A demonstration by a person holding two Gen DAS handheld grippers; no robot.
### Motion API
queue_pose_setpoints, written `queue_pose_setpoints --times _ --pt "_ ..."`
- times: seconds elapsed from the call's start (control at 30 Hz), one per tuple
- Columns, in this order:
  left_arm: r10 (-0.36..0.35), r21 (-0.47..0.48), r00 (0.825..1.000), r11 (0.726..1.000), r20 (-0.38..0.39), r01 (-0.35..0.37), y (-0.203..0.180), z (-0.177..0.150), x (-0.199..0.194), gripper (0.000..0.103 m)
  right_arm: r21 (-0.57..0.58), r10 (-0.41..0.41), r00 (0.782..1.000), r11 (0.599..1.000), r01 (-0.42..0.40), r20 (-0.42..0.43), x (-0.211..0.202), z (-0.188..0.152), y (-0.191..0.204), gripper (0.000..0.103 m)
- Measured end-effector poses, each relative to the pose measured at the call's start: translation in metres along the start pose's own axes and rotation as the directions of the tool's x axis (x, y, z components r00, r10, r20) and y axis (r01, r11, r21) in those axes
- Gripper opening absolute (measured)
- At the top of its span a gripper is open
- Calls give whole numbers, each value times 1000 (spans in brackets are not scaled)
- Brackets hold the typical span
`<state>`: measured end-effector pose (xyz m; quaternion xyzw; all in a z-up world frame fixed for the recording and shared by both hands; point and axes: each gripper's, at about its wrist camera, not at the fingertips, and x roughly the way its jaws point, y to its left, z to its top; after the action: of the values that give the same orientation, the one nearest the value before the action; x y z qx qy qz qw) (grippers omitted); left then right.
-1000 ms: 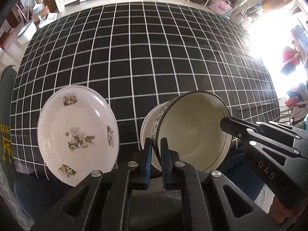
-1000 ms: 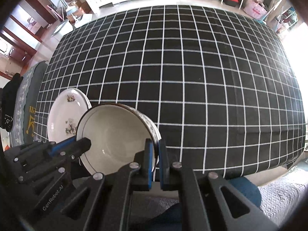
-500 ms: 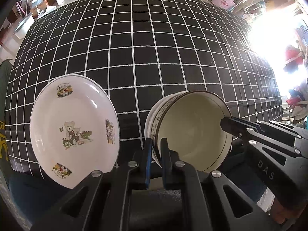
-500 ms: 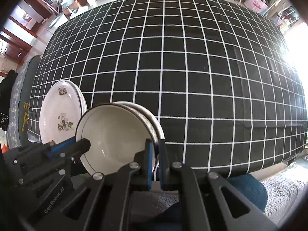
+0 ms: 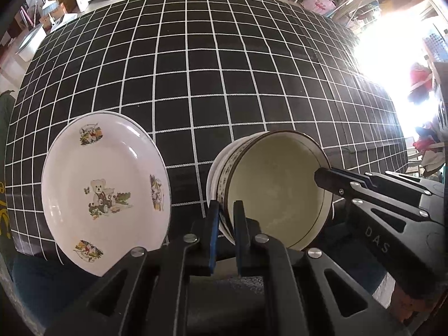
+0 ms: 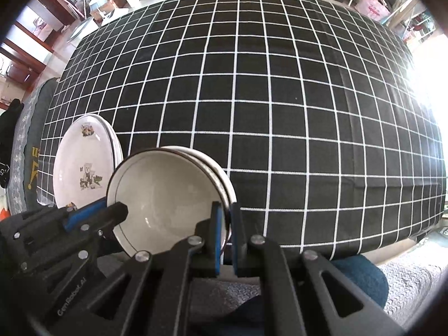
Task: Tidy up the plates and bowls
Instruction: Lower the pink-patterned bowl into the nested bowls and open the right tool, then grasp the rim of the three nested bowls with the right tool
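Bright daylight enters from the right of each hand-held gripper, overexposing that side to white glare. Fisheye distortion bows the counter [image 5: 224, 70] grid lines; dark vignetting rings both frames. Focus sharp.

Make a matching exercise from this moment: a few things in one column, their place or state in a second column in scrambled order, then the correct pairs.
Things:
1. left tool
2. right tool
3. teddy-bear plate
4. checked tablecloth

States:
A. black with white grid lines, covering the table
B. shut on the bowl rim, on the side nearer the plate
C. lying to the left of the bowl, ungripped
D. shut on the bowl rim, on the side away from the plate

Pairs: 1-B, 2-D, 3-C, 4-A
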<state>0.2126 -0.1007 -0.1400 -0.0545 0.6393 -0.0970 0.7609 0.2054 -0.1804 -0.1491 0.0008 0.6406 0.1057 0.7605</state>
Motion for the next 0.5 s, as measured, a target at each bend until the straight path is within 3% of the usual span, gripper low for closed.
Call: queue_pose_setpoints --times 0.1,0.3,0.5 --pt "-21 -8 1000 1000 7 21 5 1 -5 8 5 13 1000 1000 -13 -1 -2 1 -3 9" --pt "-22 2 999 1000 42 22 9 2 -16 28 -7 -3 998 1000 4 58 -17 0 -5 13" --pt "-47 35 997 998 68 45 8 -1 -24 40 22 41 996 999 -43 80 -28 -5 -12 35"
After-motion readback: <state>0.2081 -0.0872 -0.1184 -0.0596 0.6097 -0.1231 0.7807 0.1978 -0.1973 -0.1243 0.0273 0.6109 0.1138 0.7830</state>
